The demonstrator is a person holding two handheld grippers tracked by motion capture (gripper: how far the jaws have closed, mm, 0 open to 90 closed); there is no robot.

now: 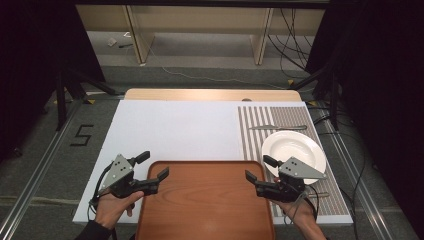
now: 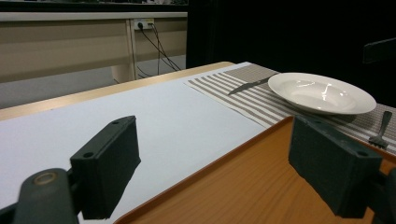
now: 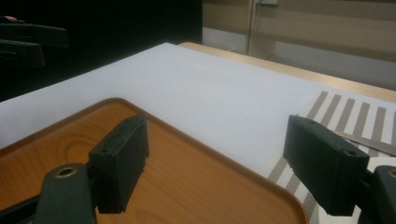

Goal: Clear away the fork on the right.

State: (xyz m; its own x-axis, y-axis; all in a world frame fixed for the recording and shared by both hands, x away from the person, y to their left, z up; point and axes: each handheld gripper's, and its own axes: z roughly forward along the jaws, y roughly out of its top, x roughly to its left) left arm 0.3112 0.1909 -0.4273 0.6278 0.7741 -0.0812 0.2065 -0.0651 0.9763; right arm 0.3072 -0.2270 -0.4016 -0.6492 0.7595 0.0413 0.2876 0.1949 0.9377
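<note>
Wooden tray (image 1: 205, 200) at 6 o'clock looks stiff, light, smooth. Left gripper (image 1: 154, 170) and right gripper (image 1: 259, 170), jaws apart and empty, flank its side rims, the likely holds.

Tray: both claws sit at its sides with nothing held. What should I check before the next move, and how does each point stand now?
1. Left claw open and holding nothing: ok, its jaws stand wide apart at the left rim of the tray.
2. Right claw open and holding nothing: ok, its jaws stand apart at the tray's right rim.
3. Tray surface bare: ok in the high view.
4. Plate apart from the tray: ok, it sits on the striped mat.
5. Knife clear of the plate: ok, it lies on the mat beyond it.
6. Fork position: cannot tell fully; it lies on the mat beside the plate, partly hidden.
</note>
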